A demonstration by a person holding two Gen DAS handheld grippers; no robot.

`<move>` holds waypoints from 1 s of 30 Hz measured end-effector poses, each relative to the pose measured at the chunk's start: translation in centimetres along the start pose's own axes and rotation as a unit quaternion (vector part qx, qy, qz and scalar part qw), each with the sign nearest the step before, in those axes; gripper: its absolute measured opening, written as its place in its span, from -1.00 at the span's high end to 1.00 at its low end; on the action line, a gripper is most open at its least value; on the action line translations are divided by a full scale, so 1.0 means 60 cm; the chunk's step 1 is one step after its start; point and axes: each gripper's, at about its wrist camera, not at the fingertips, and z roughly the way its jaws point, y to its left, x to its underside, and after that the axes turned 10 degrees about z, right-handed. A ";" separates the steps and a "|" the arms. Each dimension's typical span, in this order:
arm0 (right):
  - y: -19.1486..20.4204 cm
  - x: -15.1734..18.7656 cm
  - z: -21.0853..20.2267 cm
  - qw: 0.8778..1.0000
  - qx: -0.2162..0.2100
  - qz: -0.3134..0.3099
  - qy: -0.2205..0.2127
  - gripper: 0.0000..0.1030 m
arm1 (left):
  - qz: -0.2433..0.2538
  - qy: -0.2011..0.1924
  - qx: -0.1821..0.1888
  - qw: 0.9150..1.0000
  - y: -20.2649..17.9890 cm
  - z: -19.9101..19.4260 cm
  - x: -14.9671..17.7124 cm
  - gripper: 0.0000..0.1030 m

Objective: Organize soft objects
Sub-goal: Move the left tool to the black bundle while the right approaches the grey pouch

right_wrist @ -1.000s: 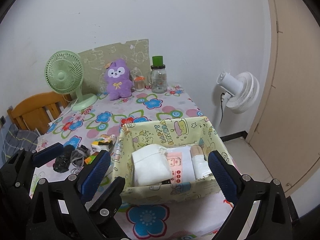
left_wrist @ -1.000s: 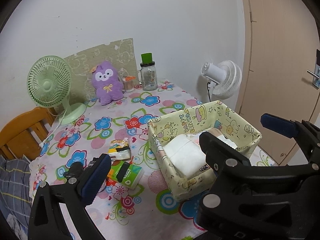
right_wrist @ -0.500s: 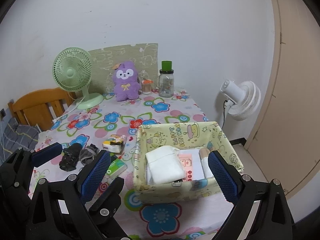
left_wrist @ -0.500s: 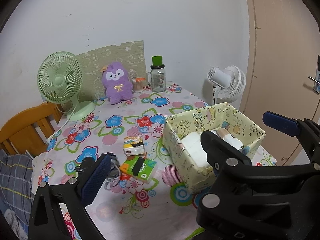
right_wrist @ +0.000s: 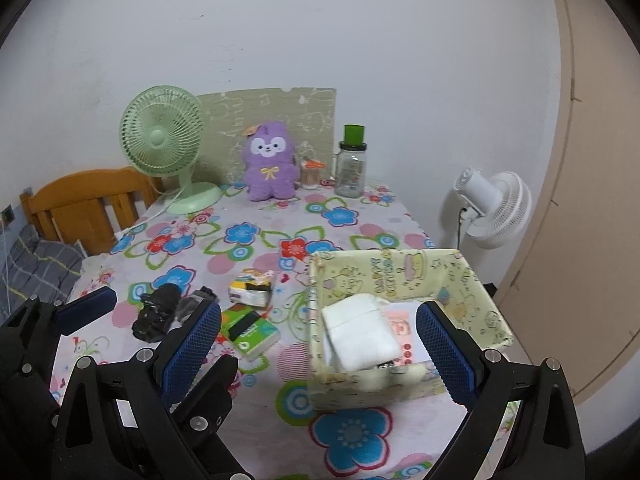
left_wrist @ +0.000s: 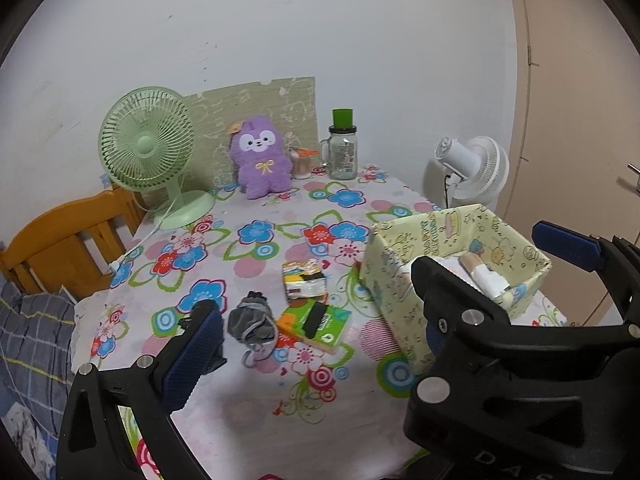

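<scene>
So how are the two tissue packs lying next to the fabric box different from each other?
The green tissue pack is larger and lies flat nearer the grippers; the yellow-and-white tissue pack is smaller, chunkier and lies farther back. The green one has a dark strip across its top; the other shows a black band and cartoon print. Both lie on the flowered tablecloth, left of the fabric box, outside it.
</scene>
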 end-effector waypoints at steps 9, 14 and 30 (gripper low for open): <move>0.035 0.005 0.021 1.000 -0.023 -0.002 0.010 -0.93 | -0.005 -0.003 -0.027 1.000 0.033 0.006 0.014 -0.99; 0.057 0.006 0.038 1.000 -0.027 -0.011 0.012 -0.93 | -0.017 0.007 -0.022 1.000 0.055 0.019 0.022 -0.99; 0.111 0.008 0.108 0.997 -0.055 -0.028 0.047 -0.92 | -0.035 0.033 -0.021 0.999 0.114 0.069 0.041 -0.99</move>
